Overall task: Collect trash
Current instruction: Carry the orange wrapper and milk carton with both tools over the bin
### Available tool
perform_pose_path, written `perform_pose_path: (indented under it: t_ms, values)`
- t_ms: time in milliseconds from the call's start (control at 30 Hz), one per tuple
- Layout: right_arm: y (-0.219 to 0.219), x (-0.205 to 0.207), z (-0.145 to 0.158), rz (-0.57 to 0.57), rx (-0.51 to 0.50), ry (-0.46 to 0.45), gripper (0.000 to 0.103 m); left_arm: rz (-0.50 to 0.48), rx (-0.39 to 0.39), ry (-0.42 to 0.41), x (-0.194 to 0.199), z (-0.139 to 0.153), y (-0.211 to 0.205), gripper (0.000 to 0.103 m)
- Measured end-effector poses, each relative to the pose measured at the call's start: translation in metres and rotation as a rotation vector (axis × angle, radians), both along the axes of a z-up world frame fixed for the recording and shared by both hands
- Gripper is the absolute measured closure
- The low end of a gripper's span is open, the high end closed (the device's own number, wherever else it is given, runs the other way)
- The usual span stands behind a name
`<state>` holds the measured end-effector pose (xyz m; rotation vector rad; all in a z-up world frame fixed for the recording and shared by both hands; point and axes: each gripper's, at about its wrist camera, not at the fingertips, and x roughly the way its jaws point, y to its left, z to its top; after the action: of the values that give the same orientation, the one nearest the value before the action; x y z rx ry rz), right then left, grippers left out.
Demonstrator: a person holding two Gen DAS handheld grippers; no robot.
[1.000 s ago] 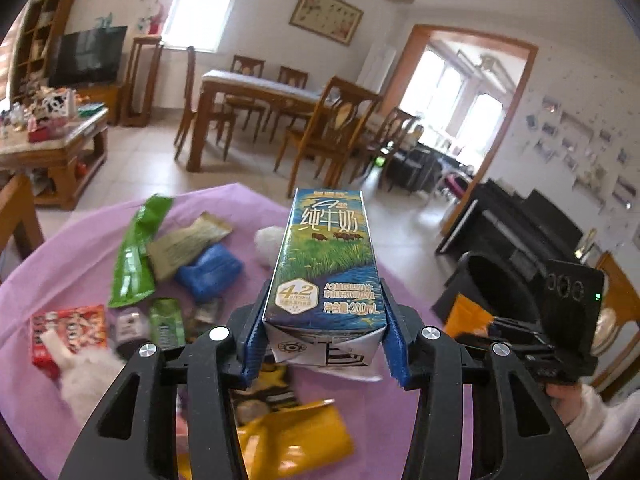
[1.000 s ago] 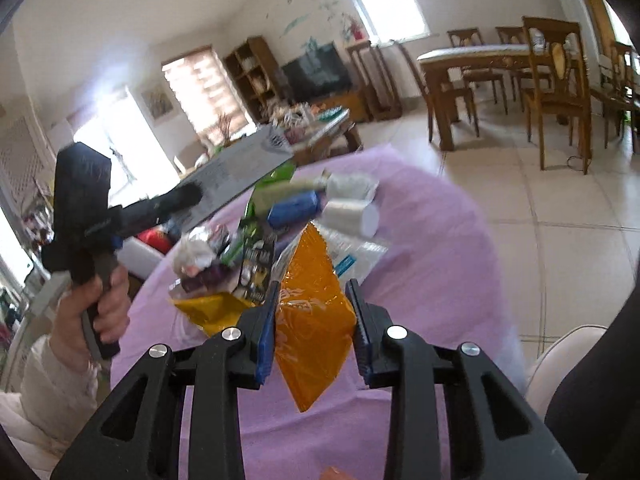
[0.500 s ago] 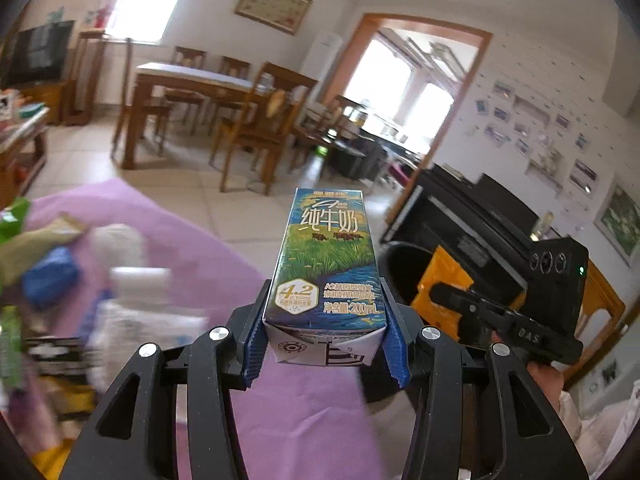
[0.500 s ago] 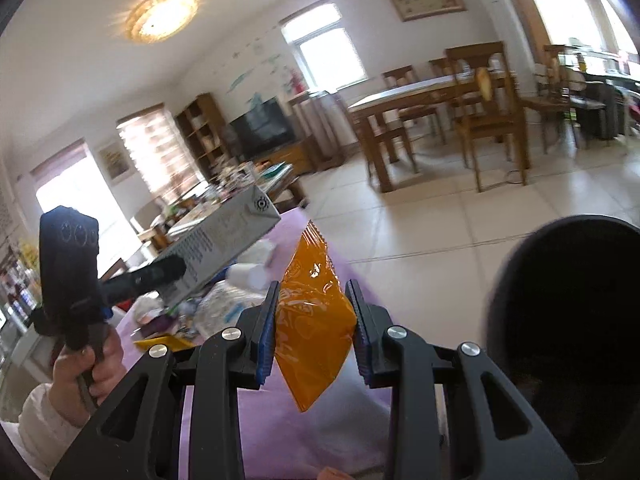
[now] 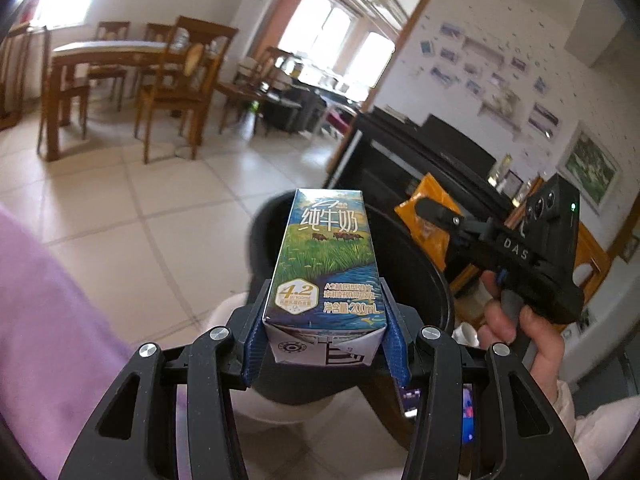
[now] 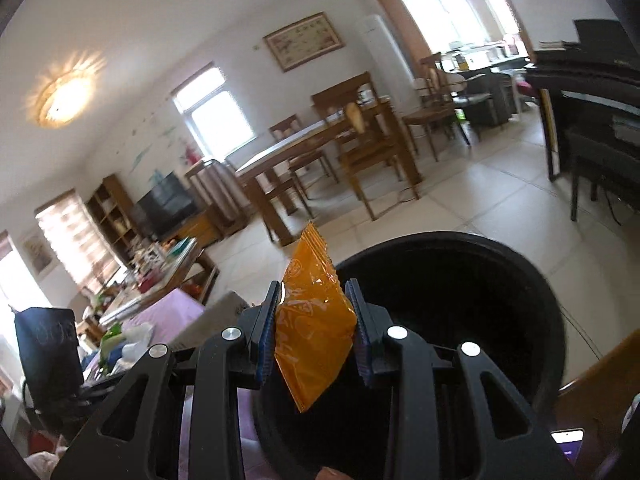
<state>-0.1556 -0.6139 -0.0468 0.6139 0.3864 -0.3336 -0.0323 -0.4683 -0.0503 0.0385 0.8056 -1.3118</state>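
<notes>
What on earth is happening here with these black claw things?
A person is clearing up trash with a hand-held claw in each hand. The left claw grips a small milk carton, and the right claw grips an orange wrapper. Both are held just over a black bin standing on the tiled floor beside a table with a purple cloth. Nothing has been dropped in yet; both pieces are clamped in the claws.

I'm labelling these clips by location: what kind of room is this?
Most likely a home's living and dining room: a wooden dining table with chairs, a television by shelves, and a black piano under wall photos.
</notes>
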Motion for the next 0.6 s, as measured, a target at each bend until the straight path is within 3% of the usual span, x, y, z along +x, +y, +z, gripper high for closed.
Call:
perform_pose_path:
  t_ms: [233,600]
  values:
    - [-0.014,0.003,-0.026,-0.046,0.043,0.02,0.071,-0.021,0.056,0.01,-0.006,-0.024,-0.063,0.054]
    - [-0.011,-0.004,-0.037,-0.075,0.063,0.036,0.071,-0.014,0.071,0.023,0.0,-0.036,-0.074,0.054]
